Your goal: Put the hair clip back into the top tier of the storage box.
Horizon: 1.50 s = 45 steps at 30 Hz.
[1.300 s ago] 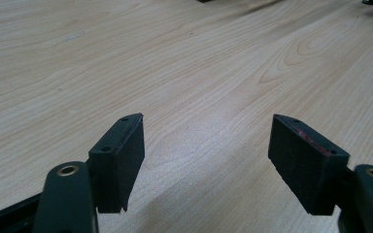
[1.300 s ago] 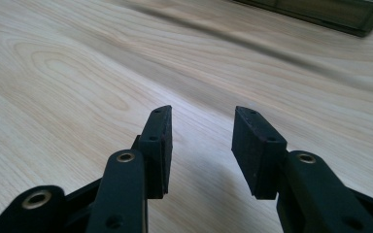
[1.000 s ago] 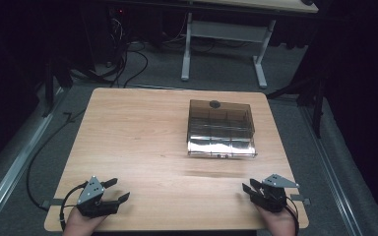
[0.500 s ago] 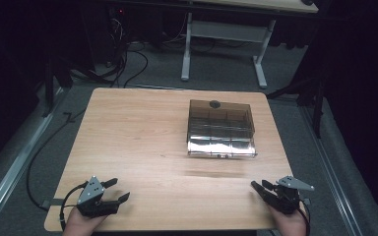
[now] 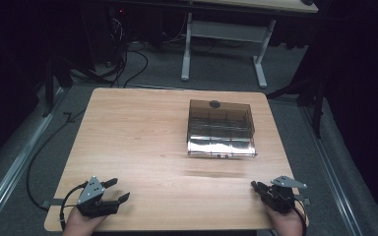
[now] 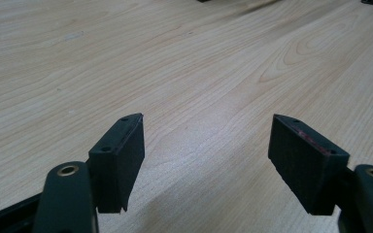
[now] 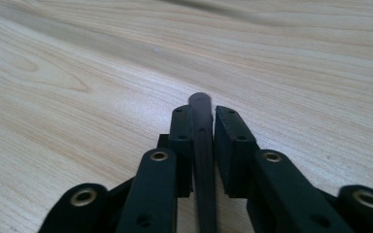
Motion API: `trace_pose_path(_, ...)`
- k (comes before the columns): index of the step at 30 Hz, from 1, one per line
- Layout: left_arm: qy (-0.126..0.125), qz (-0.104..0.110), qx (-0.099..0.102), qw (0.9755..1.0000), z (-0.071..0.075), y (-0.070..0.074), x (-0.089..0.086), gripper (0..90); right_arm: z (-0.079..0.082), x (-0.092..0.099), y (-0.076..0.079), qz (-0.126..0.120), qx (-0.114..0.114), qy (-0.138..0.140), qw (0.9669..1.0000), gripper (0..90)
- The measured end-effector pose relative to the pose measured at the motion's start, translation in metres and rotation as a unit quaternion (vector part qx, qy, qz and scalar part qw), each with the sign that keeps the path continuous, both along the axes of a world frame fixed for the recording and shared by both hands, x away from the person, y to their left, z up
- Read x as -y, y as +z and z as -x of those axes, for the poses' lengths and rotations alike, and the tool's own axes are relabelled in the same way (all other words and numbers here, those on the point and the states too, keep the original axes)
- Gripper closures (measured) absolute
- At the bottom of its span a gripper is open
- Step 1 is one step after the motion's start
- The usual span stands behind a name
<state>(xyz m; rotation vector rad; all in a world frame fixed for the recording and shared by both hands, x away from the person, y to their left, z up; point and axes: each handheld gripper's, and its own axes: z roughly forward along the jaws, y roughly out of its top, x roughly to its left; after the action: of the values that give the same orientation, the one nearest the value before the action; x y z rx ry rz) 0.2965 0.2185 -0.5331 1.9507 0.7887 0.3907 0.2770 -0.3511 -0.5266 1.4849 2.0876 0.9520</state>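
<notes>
A light wooden table (image 5: 142,147) fills the middle of the high view, with a smoky translucent plastic compartment box (image 5: 220,129) resting on it toward 1 o'clock from the table's centre. The box has a clear hinged lid, a grid of dividers inside and a small dark knob (image 5: 215,103) at its far edge.

The left gripper (image 5: 115,189) sits at the table's 7 o'clock corner, held in a hand (image 5: 78,225) that comes in from the bottom edge. Its jaws stand wide apart with nothing between them — in the left gripper view only bare wood grain (image 6: 184,73) lies in the gap.

The right gripper (image 5: 256,186) is at the 5 o'clock corner, well apart from the box, its grey three-cornered plate (image 5: 289,182) on top. In the right gripper view its jaws are clenched on a thin, dark, flat strip (image 7: 203,141) with a rounded tip that pokes out past the pads — what the strip is cannot be told.
</notes>
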Motion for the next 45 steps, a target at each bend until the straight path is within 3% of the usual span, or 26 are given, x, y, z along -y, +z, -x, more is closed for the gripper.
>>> trace_pose_path(12,0.0,0.0,0.0,1.0,0.0,0.0,0.0,29.7,0.001,-0.005,0.006,0.011,0.013,0.007,0.9998,79.1)
trace_pose_path(17,0.001,0.0,-0.001,1.0,0.0,0.0,0.0,29.6,0.001,-0.012,0.011,0.008,0.023,0.022,0.9995,79.1)
trace_pose_path(26,0.001,0.0,0.0,1.0,0.0,0.0,0.0,29.6,-0.004,-0.04,0.011,-0.006,0.02,0.061,0.9979,79.0)
trace_pose_path(36,-0.001,0.001,0.0,1.0,0.0,0.0,0.0,29.6,-0.013,-0.078,0.006,-0.005,0.015,0.111,0.9937,79.0)
trace_pose_path(45,-0.002,0.001,0.0,1.0,0.0,0.0,0.0,29.6,-0.016,-0.085,0.0,-0.001,0.001,0.119,0.9929,79.0)
